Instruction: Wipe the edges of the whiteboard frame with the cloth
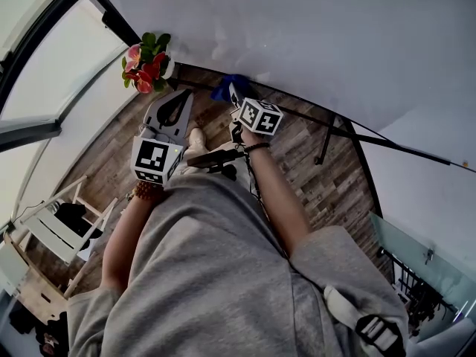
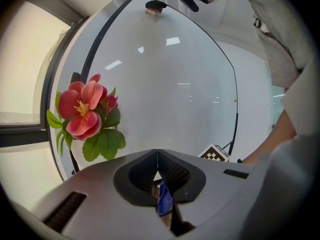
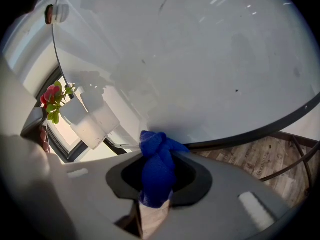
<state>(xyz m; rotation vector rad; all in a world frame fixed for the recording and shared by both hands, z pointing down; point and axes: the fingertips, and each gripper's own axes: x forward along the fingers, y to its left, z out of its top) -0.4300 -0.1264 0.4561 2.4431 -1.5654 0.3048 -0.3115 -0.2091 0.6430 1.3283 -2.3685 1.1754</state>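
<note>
Two grippers are hovering low at the whiteboard's (image 1: 297,36) bottom edge, one of them carrying the blue cloth (image 1: 223,89).

The right gripper (image 1: 233,95) is clamping the bunched cloth between its jaws. The wad is sticking out past the tips and reaching the dark frame (image 3: 260,129) toward the board's lower left corner; whether it is pressing on the strip or sitting just beside it is hard to say. The left gripper (image 1: 183,99) is pointing toward 12 o'clock with its jaws together on nothing, its tips lying at about 9 o'clock from the cloth. Red flowers (image 1: 146,62) are standing at 11 o'clock from those tips, beside the board's corner. Plank floor (image 1: 312,169) is showing beneath the frame.
</note>
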